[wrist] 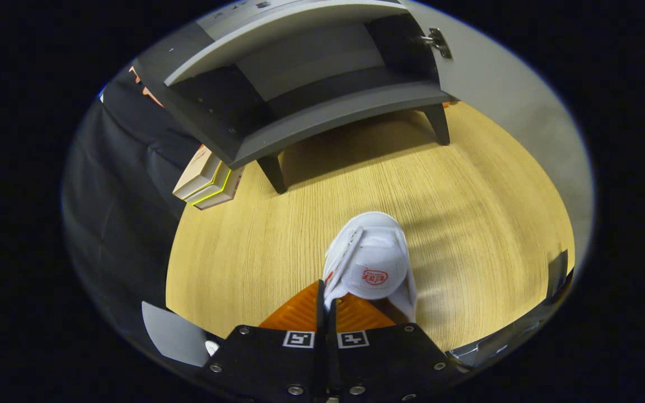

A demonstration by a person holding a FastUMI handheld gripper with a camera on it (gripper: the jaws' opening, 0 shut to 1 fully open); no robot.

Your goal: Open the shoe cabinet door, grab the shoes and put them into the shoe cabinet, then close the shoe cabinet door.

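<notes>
Tool [328, 299] pinches a white shoe [370, 263] above wood-grain floor [468, 224], facing the open grey cabinet [311, 95].

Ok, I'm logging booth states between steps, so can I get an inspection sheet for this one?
Surface: light wood-grain floor.
Job's things: grey shoe cabinet on dark legs, door open, shelf bare; white sneaker with a red logo.
Clutter: stacked flat boxes beside the cabinet.
Claw: fingers nearly together, pinching the sneaker's edge.
Cables: nothing seen.
Surroundings: black cloth wall.
</notes>
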